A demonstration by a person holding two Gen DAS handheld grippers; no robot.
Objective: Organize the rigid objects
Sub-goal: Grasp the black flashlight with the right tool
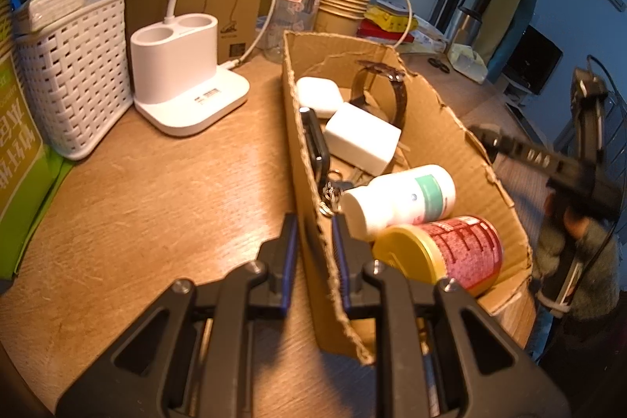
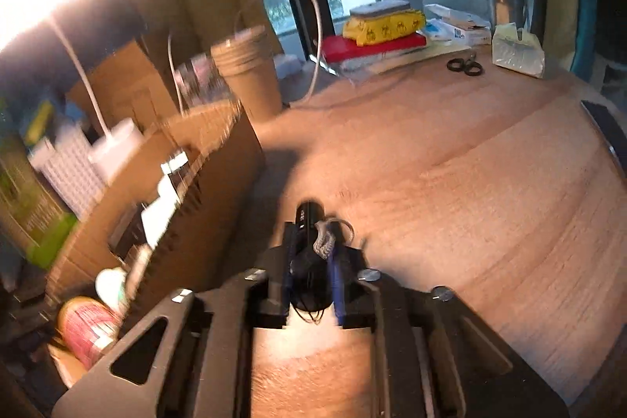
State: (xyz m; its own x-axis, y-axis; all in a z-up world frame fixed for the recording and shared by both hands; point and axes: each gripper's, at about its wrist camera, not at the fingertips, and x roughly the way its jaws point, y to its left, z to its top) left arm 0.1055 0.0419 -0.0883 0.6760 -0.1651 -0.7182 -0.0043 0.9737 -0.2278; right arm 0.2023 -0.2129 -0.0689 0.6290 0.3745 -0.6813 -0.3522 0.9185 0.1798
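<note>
A torn cardboard box lies on the wooden table. It holds a white earbud case, a white charger, a brown watch, a black key fob, a white pill bottle and a red can with a gold lid. My left gripper is shut on the box's left wall. My right gripper is shut on a small black flashlight with a grey cord, just right of the box. It shows blurred at the right edge of the left wrist view.
A white lamp base and a white woven basket stand left of the box. Paper cups, a glass, cables, stacked packets, scissors and a tissue pack lie along the back.
</note>
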